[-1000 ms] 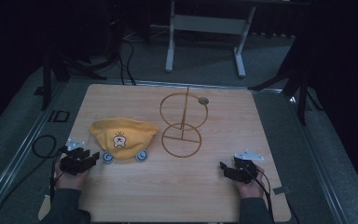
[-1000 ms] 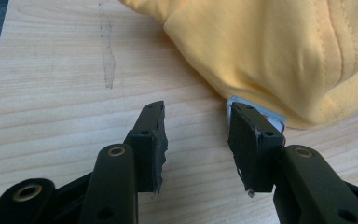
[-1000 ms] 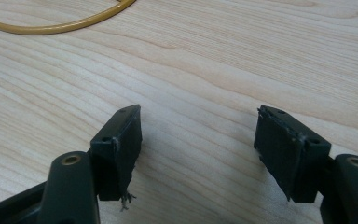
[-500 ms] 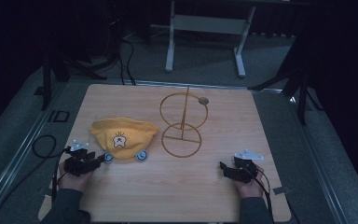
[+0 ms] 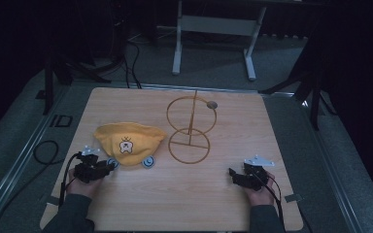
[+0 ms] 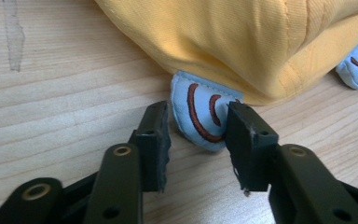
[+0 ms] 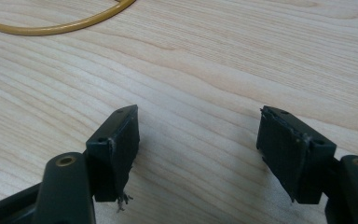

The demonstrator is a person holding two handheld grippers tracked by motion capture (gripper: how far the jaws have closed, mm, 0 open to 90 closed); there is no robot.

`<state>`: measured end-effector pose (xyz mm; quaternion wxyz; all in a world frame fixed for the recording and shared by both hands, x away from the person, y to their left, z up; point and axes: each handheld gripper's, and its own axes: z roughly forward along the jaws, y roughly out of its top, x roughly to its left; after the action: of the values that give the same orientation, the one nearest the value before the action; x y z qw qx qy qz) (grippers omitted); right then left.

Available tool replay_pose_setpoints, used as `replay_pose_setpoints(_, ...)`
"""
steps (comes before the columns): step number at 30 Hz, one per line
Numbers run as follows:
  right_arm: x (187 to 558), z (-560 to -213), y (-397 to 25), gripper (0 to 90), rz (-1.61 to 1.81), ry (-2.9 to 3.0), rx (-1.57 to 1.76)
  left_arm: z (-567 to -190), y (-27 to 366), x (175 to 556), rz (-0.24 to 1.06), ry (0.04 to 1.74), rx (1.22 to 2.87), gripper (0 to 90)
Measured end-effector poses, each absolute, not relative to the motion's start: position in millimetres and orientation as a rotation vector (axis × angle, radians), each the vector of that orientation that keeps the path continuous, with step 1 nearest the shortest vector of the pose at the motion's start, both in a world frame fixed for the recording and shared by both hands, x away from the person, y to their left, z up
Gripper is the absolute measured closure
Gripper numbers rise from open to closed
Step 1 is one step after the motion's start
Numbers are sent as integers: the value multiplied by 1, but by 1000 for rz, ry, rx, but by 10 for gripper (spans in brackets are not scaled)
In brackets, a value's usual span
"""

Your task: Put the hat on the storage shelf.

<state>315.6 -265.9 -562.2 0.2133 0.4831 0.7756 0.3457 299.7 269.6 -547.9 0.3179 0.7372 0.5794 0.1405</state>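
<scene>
A yellow cap (image 5: 128, 142) lies on the left half of the worktop (image 5: 184, 194), with two pale blue ear flaps at its near edge. The left claw (image 5: 110, 166) sits just at the near-left flap (image 6: 200, 112); in the left gripper view its jaws stand apart on either side of that flap, the right one touching or nearly touching the flap's edge, not clamped. The other flap (image 5: 148, 162) lies a little to the right, clear of the claw. Just right of the cap stands a gold wire stand (image 5: 190, 127): a ring base flat on the wood, an upright rod and a hoop above. Nothing lies between the claw and the flap. The right claw (image 5: 232, 174) rests on bare wood well apart from the cap, jaws wide open and holding nothing; an arc of the stand's ring (image 7: 60, 25) lies ahead of it.
</scene>
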Motion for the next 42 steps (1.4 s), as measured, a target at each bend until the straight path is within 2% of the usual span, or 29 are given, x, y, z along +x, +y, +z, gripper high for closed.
replay_pose_setpoints(4,316,-562,-266,291,960,2152,1341,-546,267,299,367,1519,1946,759)
replay_pose_setpoints(7,316,-562,-266,291,960,2153,1341,-543,266,299,371,1512,1948,826)
replay_pose_setpoints(24,317,-562,-265,286,960,2155,1343,-525,270,297,380,1488,1900,857)
replay_pose_setpoints(42,317,-562,-265,286,958,2156,1341,-485,273,294,452,1420,1875,861)
